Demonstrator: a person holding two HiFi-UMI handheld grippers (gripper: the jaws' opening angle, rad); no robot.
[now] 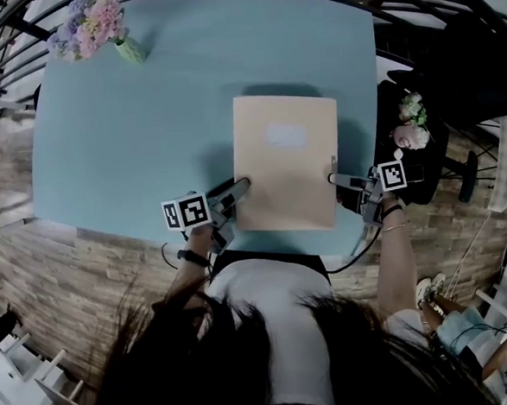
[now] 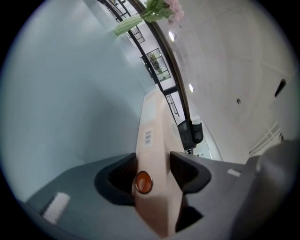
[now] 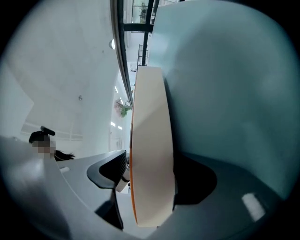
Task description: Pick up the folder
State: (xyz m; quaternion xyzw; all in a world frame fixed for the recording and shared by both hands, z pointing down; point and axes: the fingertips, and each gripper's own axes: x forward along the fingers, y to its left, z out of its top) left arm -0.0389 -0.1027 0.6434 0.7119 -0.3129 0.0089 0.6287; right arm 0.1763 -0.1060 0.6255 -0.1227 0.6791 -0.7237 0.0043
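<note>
left tool (image 1: 242, 184) clenched on flat peach folder (image 1: 285, 165) | right tool (image 1: 334, 179) clenched on opposite edge | smooth blue table (image 1: 126, 120)

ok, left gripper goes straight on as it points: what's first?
The flat beige paper folder. The left gripper is shut on its edge, so going on would likely just push it sideways. Nothing else shows close in that line.

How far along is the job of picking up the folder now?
Done: both grippers are shut on the folder, the left gripper at its left edge and the right gripper at its right edge. In hand: the lift; its shadow on the table suggests it is barely raised. Left: raising it clear.
</note>
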